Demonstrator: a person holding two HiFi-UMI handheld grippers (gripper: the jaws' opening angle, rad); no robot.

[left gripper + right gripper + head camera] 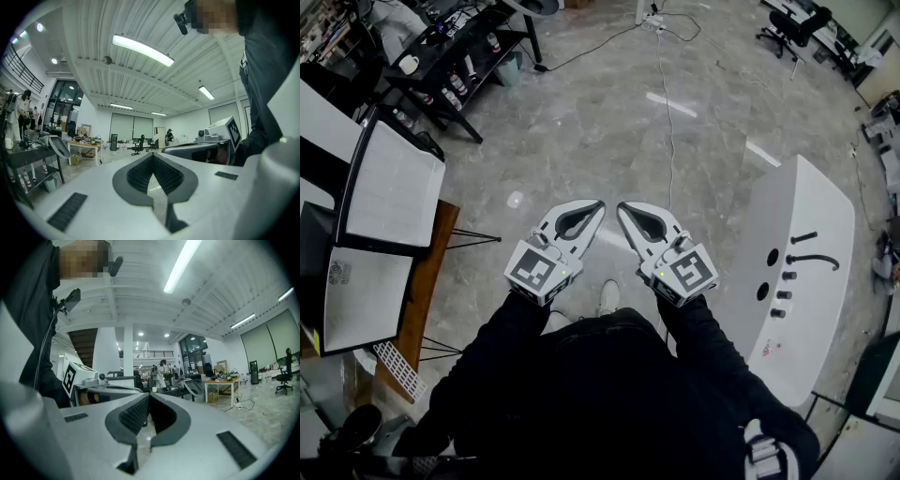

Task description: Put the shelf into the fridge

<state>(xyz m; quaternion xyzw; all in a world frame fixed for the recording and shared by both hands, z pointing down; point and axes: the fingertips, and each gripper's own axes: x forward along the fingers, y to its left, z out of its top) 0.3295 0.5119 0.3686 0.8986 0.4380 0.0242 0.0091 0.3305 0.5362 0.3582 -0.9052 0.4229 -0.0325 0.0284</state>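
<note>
Now left tongs (596, 208) and right tongs (623, 210) hover pressed together, empty, seemingly poised to start. Likely shelf (389, 183) lies at nine o'clock.

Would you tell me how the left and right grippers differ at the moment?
The left gripper slants rightward, the right gripper leftward, so their tips converge without touching. The left cube bears a different marker pattern from the right cube. Both grippers are shut and empty, held above the floor.
</note>
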